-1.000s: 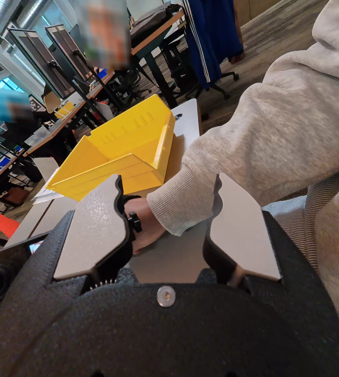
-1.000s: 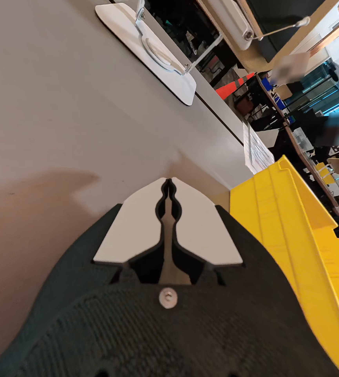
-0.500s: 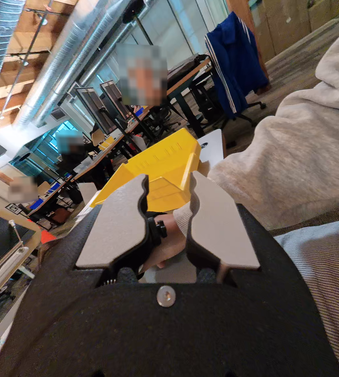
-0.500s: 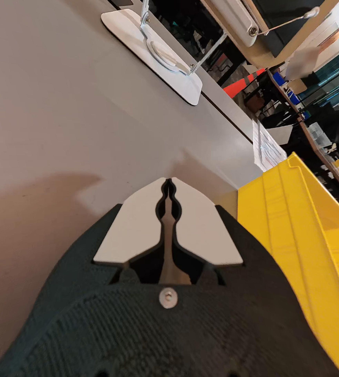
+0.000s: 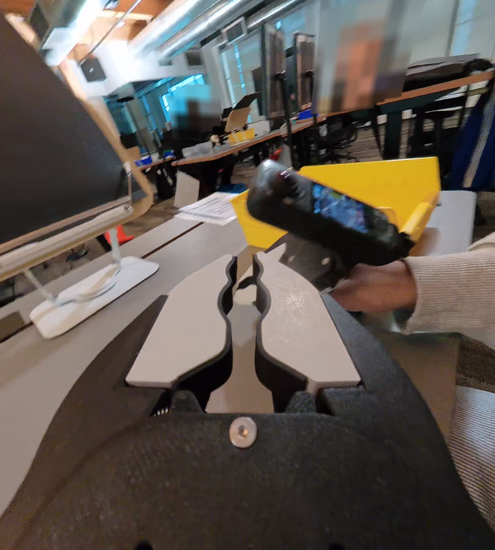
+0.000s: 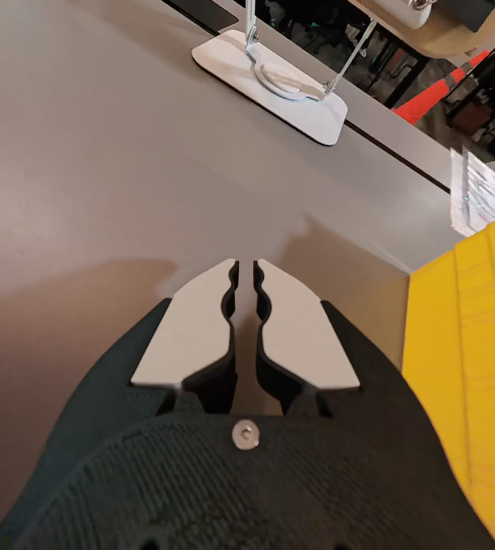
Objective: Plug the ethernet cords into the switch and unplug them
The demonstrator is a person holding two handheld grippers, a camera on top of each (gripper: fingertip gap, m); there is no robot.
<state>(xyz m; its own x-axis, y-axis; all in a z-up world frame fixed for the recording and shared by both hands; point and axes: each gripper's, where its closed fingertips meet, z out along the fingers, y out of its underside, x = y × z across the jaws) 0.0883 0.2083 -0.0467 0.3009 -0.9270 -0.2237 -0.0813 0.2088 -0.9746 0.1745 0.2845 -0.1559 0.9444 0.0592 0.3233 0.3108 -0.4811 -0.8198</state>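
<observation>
No ethernet cord and no switch shows in either view. My left gripper (image 5: 244,260) hovers above the grey table (image 5: 17,401); its fingers stand a narrow gap apart with nothing between them. The right gripper's black body (image 5: 323,214) shows blurred at the right of the left wrist view, held by a hand (image 5: 374,285) in a light sleeve. In the right wrist view, my right gripper (image 6: 246,263) points down at the bare table (image 6: 91,148). Its fingers are a narrow gap apart and hold nothing.
A yellow bin (image 5: 389,178) stands on the table behind the right gripper and fills the right edge of the right wrist view (image 6: 463,357). A monitor's white stand base (image 5: 97,294) (image 6: 270,86) sits at the far side. Papers (image 5: 207,208) lie by the bin.
My left fingers came from wide apart to a narrow gap, on air, and the left view swung towards the table and monitor. My right fingers went from shut to slightly apart.
</observation>
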